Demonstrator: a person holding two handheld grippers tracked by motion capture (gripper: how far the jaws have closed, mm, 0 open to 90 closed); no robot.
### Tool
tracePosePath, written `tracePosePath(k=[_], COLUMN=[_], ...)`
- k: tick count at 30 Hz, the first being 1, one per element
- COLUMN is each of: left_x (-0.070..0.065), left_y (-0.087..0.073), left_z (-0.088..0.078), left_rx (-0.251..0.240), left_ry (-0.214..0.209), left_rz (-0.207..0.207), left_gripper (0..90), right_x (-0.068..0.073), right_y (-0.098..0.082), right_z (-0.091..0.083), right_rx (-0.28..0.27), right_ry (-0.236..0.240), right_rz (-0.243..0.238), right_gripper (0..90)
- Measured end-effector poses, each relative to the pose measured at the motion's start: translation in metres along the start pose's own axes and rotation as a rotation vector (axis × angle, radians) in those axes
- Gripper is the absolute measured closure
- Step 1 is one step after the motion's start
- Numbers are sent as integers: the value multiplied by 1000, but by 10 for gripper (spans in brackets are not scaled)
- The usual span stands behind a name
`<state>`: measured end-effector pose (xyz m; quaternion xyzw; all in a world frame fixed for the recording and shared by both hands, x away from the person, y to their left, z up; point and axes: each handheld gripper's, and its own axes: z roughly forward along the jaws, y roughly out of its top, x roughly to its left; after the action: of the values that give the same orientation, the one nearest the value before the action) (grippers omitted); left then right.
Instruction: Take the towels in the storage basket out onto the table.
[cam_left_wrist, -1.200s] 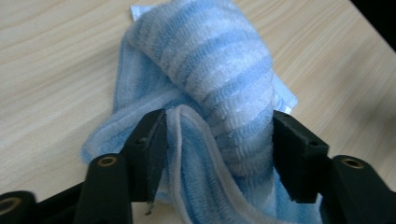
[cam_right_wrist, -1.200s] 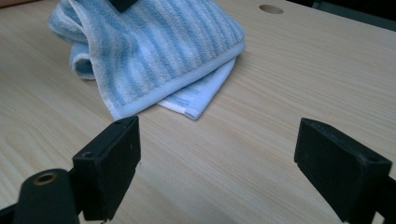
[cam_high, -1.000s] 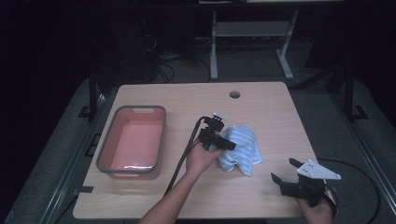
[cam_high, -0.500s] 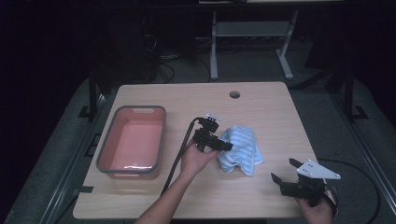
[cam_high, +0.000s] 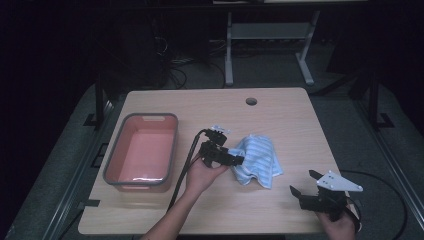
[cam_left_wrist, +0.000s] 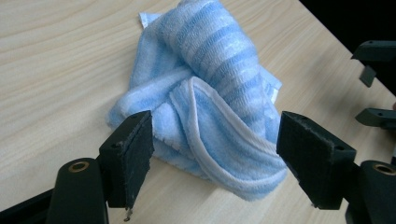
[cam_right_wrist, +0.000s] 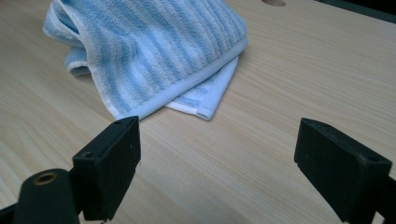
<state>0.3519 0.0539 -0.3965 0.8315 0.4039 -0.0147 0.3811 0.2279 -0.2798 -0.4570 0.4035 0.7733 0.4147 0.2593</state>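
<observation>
High view: towel (cam_high: 260, 159) lay crumpled near the middle of the wooden table (cam_high: 280, 115). I saw my left gripper (cam_high: 235, 159) right at the towel's left edge. My right gripper (cam_high: 303, 183) sat near the table's front right corner, apart from the towel. A pink bin (cam_high: 142, 152) stood at the left.

Left gripper view: left gripper (cam_left_wrist: 215, 154) had its jaws wide apart, one on each side of the blue striped towel (cam_left_wrist: 210, 93)'s near fold. I could not tell if they touched it.

Right gripper view: right gripper (cam_right_wrist: 217, 158) had its jaws wide apart over bare wood. The towel (cam_right_wrist: 149, 51) lay ahead, not between them.
</observation>
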Motion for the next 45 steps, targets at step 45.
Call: tracePosePath(k=[45], left_x=[-2], left_y=[-61], left_z=[-28], left_rx=[-35], left_ry=[-46], left_rz=[19], left_gripper=[260], right_x=[0], right_y=[-2], right_z=[1], right_rx=[14], right_ry=[-9], right_rz=[-2], right_gripper=[141])
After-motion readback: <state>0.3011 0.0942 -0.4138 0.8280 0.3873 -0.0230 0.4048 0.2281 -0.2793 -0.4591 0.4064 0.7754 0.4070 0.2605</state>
